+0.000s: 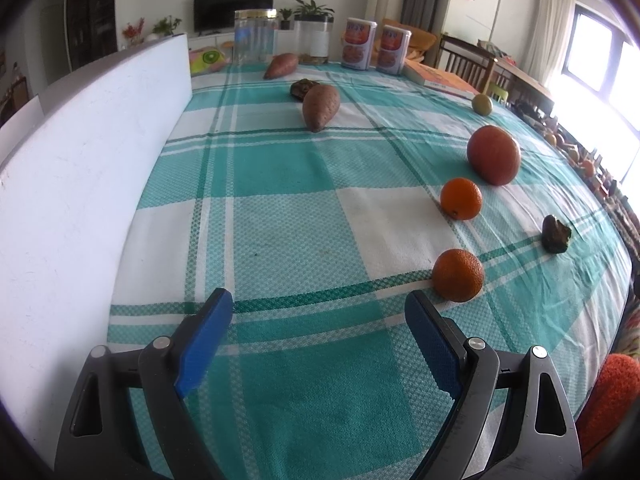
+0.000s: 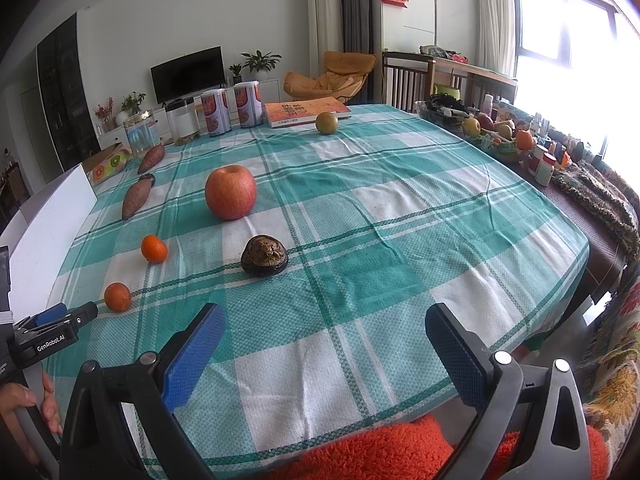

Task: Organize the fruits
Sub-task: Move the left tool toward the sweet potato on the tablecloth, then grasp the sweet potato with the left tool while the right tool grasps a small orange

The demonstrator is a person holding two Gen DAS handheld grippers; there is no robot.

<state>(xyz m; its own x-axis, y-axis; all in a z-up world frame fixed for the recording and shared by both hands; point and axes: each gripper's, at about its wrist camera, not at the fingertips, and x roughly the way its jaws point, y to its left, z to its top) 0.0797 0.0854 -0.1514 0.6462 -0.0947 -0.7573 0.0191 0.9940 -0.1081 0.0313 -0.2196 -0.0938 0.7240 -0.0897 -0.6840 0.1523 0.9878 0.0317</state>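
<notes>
— Blue-padded left gripper (image 1: 318,308): spread wide, nothing between the pads, nothing touched. Hanging over bare teal-and-white checked tablecloth (image 1: 280,220).

— And nearest fruit?

— Small orange (image 1: 458,276) just beyond the right-hand pad, close but apart. Second orange (image 1: 461,199) farther back, then a big red apple (image 1: 494,155), all in a loose line. Small green fruit (image 1: 481,104) well behind, near a book (image 1: 440,78).

— Right gripper (image 2: 320,324)?

— Equally wide, also empty, clear of everything. Poised above the near table edge, orange fuzzy fabric (image 2: 380,452) below it.

— Ahead of it?

— Dark, shrivelled round fruit (image 2: 264,256) lying straight in front, well apart from the pads. Apple behind that, to the left. Two oranges farther left, the nearer one just beside the left gripper's tip at the frame edge. Bare hand (image 2: 28,404) gripping that tool's handle.

— Elsewhere on the cloth?

— Two sweet potatoes (image 1: 321,107) toward the far side, another dark lump (image 1: 302,89) touching the nearer one. Jars (image 1: 256,36) and tins (image 1: 359,43) along the back edge. White board (image 1: 80,152) standing along the left side.
</notes>
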